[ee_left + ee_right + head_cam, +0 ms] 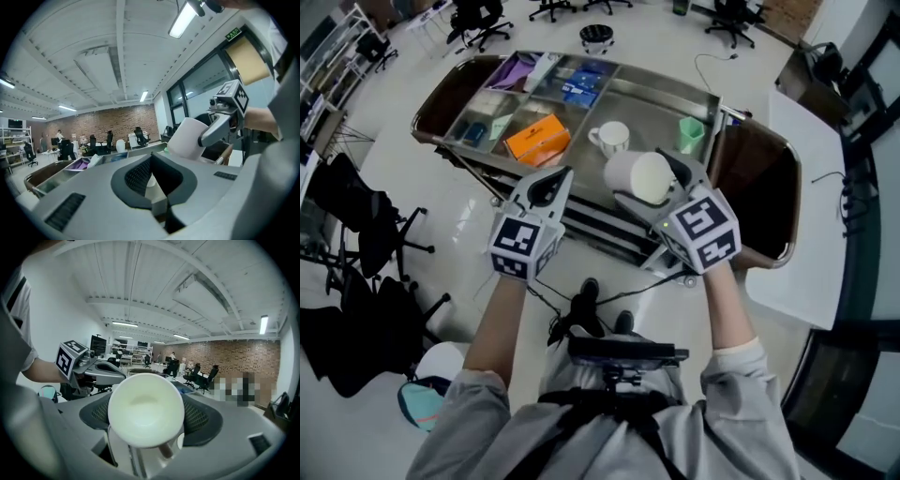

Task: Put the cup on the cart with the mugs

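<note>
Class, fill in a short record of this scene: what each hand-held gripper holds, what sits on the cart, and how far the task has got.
Right hand-held gripper: shut on the white cup, held in the air
Left hand-held gripper: shut, empty
Cart: white mug, green cup, orange box
Task state: white cup not yet on the cart

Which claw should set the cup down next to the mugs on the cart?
Right. The right claw grips the white cup, close to the cart and its white mug. The left claw is shut on nothing.
</note>
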